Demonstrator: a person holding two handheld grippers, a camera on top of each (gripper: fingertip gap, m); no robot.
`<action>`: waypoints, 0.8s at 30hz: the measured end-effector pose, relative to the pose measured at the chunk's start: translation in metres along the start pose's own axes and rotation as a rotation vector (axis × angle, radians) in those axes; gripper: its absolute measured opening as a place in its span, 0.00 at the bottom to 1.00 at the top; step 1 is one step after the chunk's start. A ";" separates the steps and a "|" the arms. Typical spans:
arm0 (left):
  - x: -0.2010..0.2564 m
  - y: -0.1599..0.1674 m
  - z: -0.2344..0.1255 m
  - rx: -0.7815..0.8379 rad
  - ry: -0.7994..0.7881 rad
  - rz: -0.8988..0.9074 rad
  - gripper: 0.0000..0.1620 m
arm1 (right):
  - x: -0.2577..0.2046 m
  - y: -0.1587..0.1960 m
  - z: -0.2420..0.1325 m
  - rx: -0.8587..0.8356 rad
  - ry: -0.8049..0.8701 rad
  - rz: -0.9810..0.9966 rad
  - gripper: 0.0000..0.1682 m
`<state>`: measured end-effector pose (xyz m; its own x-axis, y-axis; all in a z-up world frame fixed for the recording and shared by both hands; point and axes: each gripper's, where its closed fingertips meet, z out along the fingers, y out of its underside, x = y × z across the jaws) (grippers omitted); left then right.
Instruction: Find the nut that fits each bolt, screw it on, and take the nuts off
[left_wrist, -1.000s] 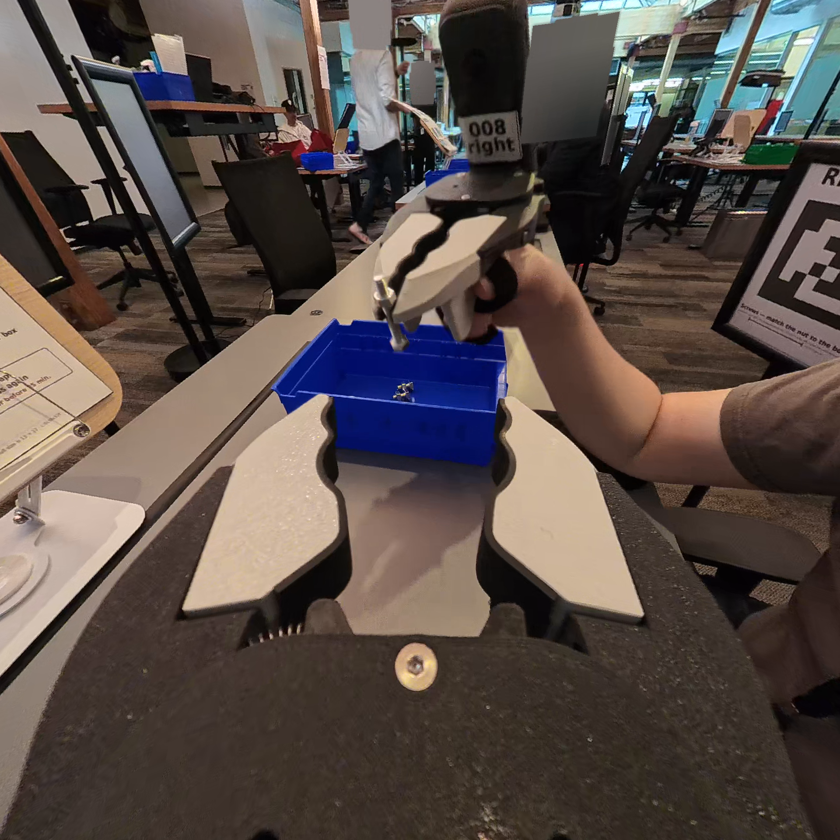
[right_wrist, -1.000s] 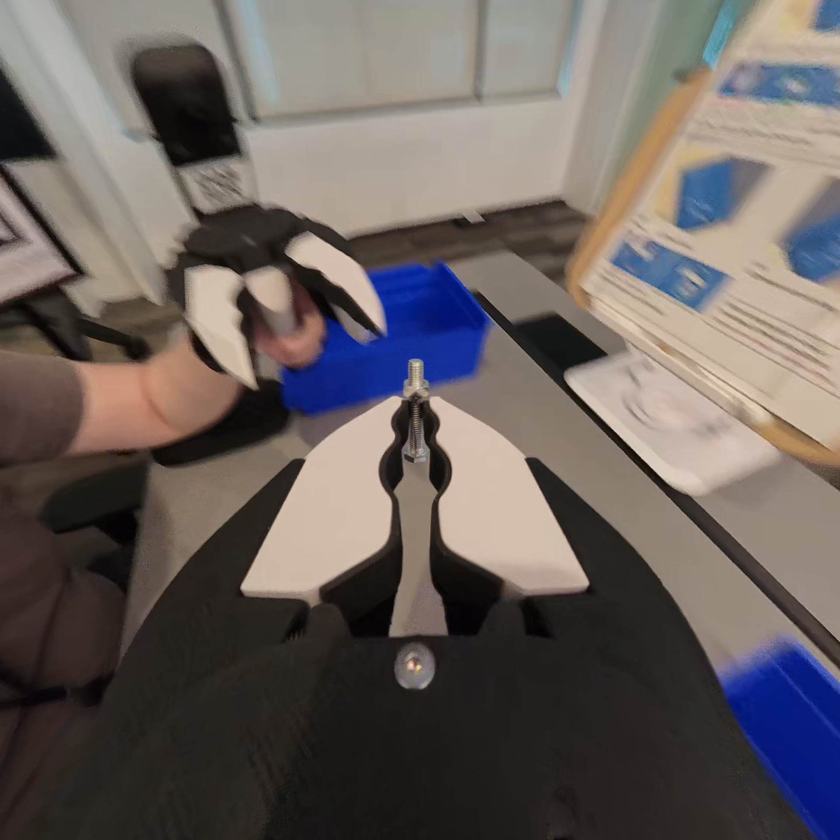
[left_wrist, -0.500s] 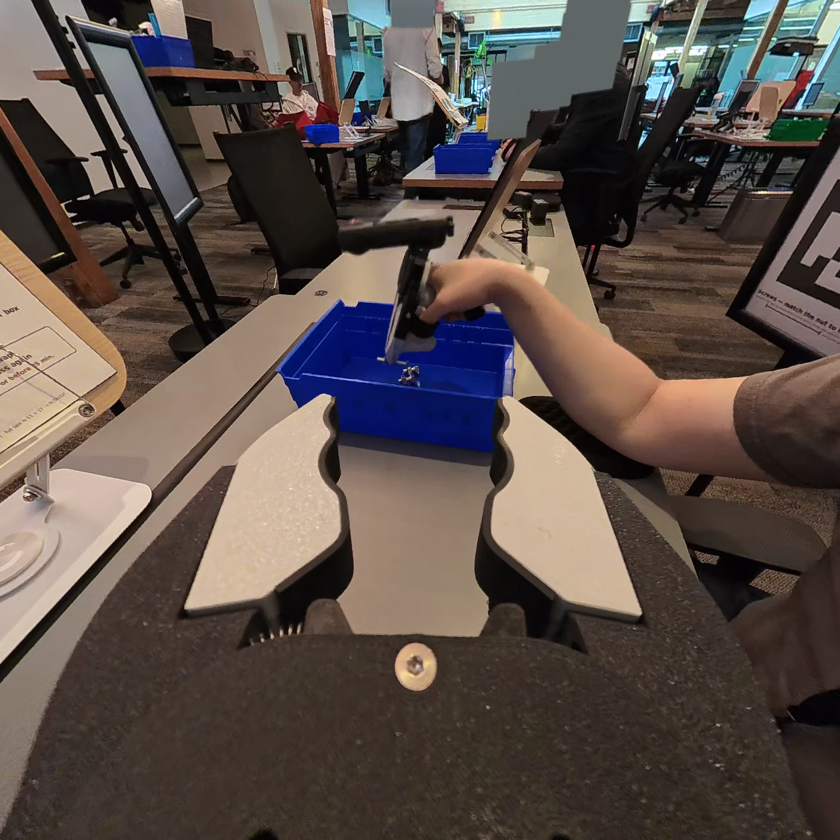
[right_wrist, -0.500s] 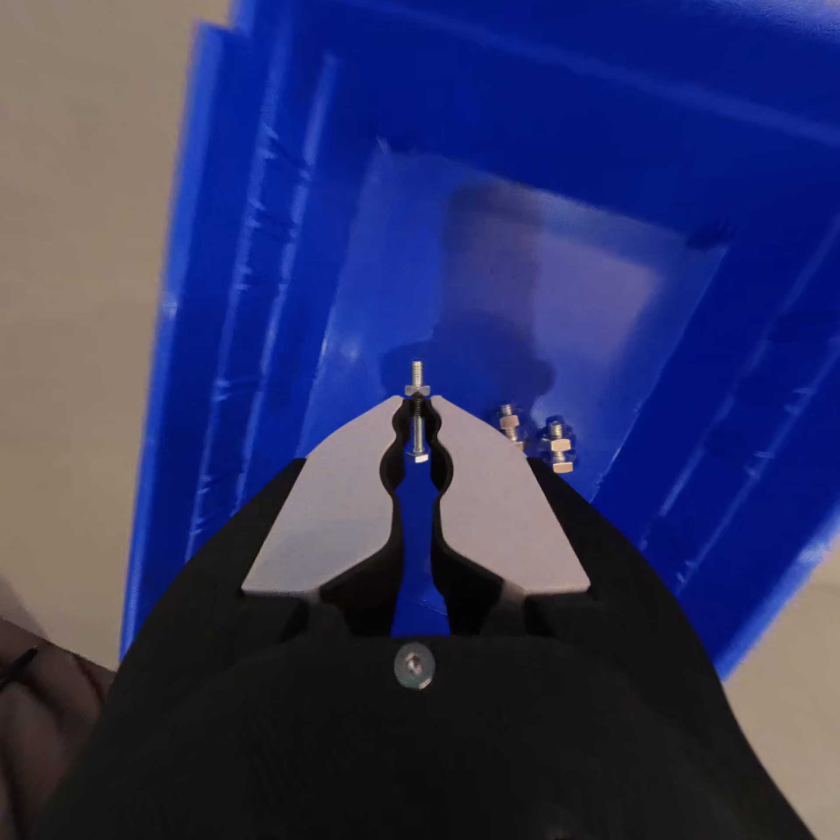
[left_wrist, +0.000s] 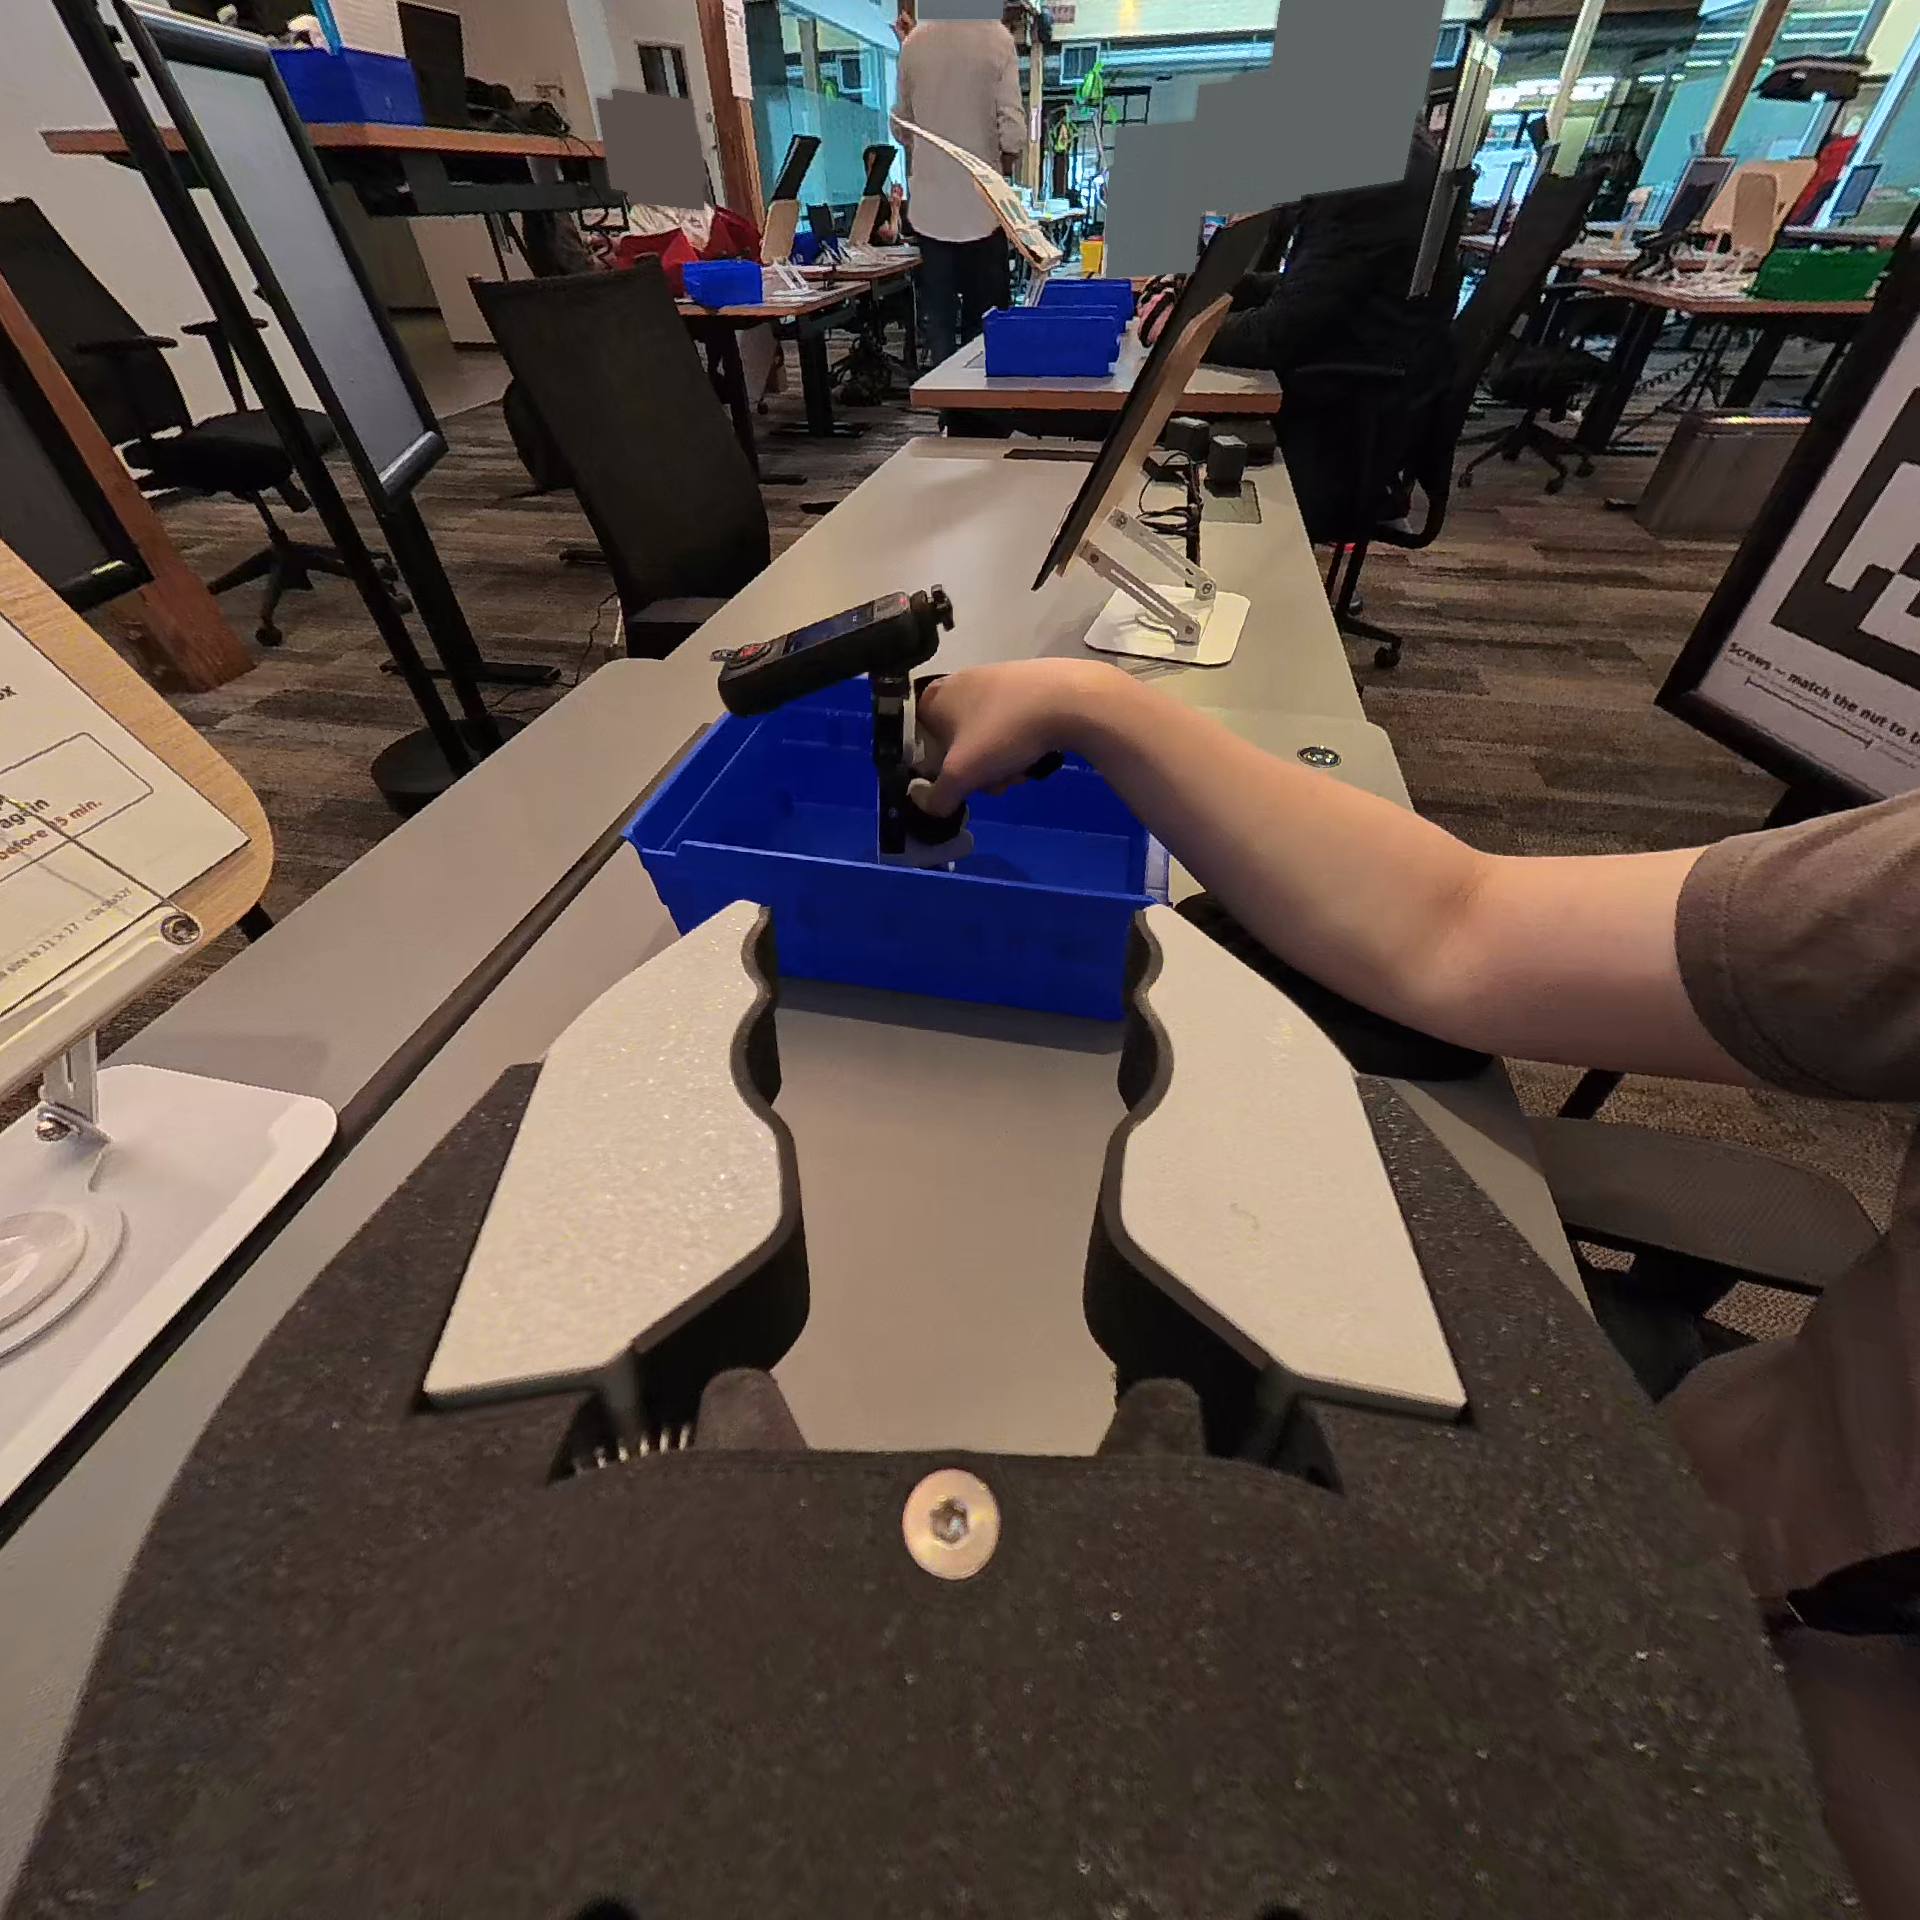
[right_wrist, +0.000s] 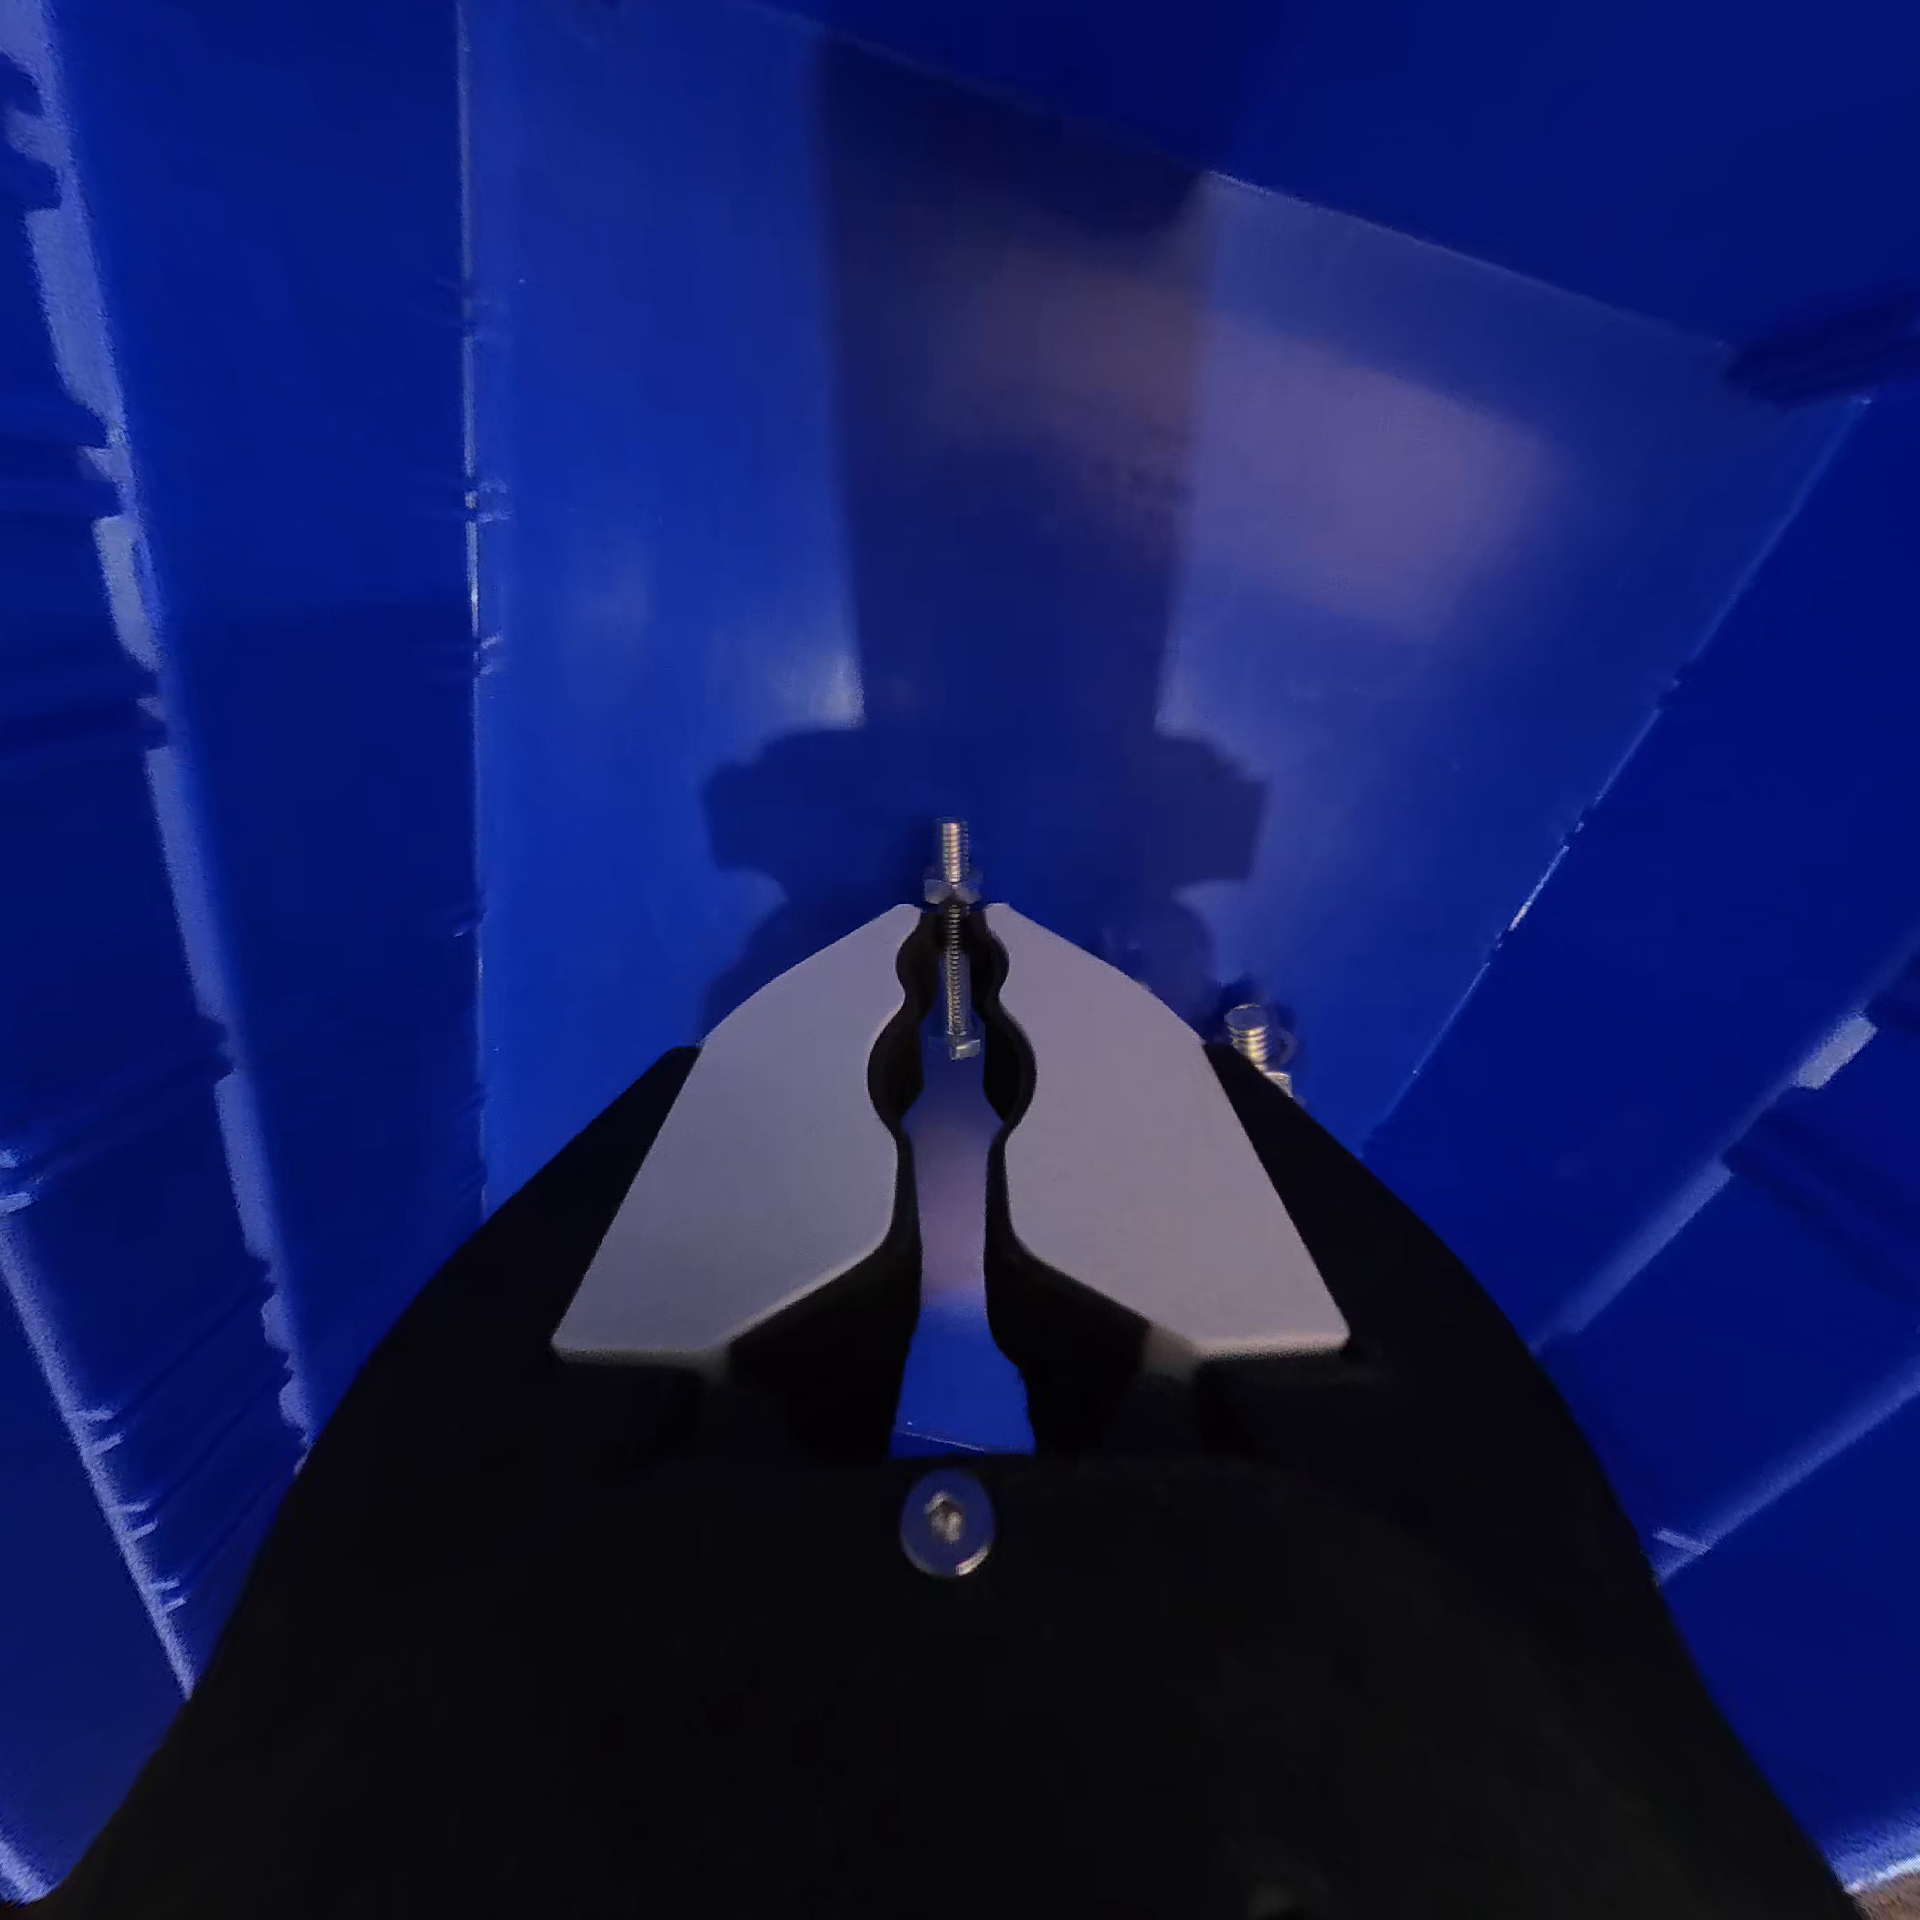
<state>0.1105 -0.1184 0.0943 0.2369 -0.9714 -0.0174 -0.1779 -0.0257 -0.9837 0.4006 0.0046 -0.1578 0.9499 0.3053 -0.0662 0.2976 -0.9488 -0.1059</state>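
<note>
Right tool (right_wrist: 952, 914) clamped on bolt (right_wrist: 954, 992) with nut (right_wrist: 952, 889), low inside blue bin (right_wrist: 644, 520); another bolt (right_wrist: 1247, 1039) at 3 o'clock. Left tool (left_wrist: 945, 1039) apart, empty, over bench (left_wrist: 935, 1195). Step, likely: depositing assembled pair. Next: release onto bin floor, withdraw.

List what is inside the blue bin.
Inside the blue bin: the right gripper, shut on a bolt carrying a nut. Another bolt peeks out beside it; the gripper covers the rest.

Blue bin (left_wrist: 894, 940) — silver bolt (right_wrist: 954, 971)
</note>
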 end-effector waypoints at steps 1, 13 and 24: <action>0.000 0.000 0.000 0.000 0.002 -0.001 0.39 | 0.002 0.000 0.000 -0.003 0.011 -0.001 0.04; -0.009 -0.005 -0.010 0.011 -0.037 0.004 0.40 | 0.000 -0.024 -0.063 0.264 0.083 -0.046 0.17; -0.072 0.008 -0.099 -0.198 -0.379 0.011 0.29 | -0.062 -0.048 -0.177 0.724 0.126 -0.242 0.16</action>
<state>-0.0022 -0.0716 0.1058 0.5615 -0.8174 -0.1287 -0.3538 -0.0966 -0.9303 0.3440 0.0167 0.0267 0.8830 0.4445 0.1506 0.4031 -0.5541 -0.7284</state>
